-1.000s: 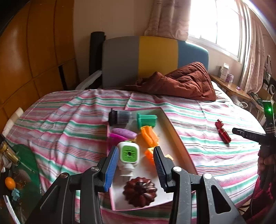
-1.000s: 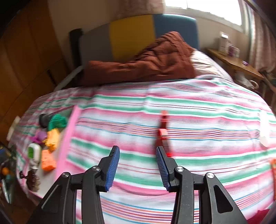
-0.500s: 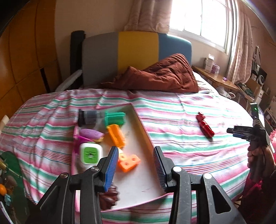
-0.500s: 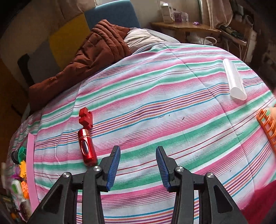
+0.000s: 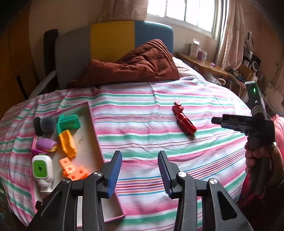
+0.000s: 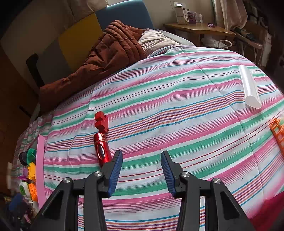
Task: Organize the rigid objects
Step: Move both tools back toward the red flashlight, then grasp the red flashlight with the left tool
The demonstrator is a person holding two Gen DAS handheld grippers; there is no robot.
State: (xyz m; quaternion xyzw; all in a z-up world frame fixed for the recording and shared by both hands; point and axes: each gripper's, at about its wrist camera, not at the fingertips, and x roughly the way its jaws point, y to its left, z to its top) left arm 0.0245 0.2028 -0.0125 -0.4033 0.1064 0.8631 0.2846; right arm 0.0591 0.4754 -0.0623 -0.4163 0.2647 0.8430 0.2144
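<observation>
Step in hand: fetching red tool [image 6: 101, 142] from bed [image 6: 177, 110], well right of tray [image 5: 92, 128]. Right gripper [image 6: 141, 170] and left gripper [image 5: 139, 171] fingers part open, empty. Next, probably: right fingers straddle tool, close.

Home bedroom: striped bed [image 5: 150, 113], headboard [image 5: 113, 40], curtained window [image 5: 186, 12].

Daylight enters through a window [image 5: 184, 14] at the head of the room, blown out to white glare. The striped bedspread [image 5: 150, 113] is bright and evenly lit, with soft shadows only. Both fisheye views bend the bed into a dome and darken at the corners. Far edges look soft; the middle is sharp.
</observation>
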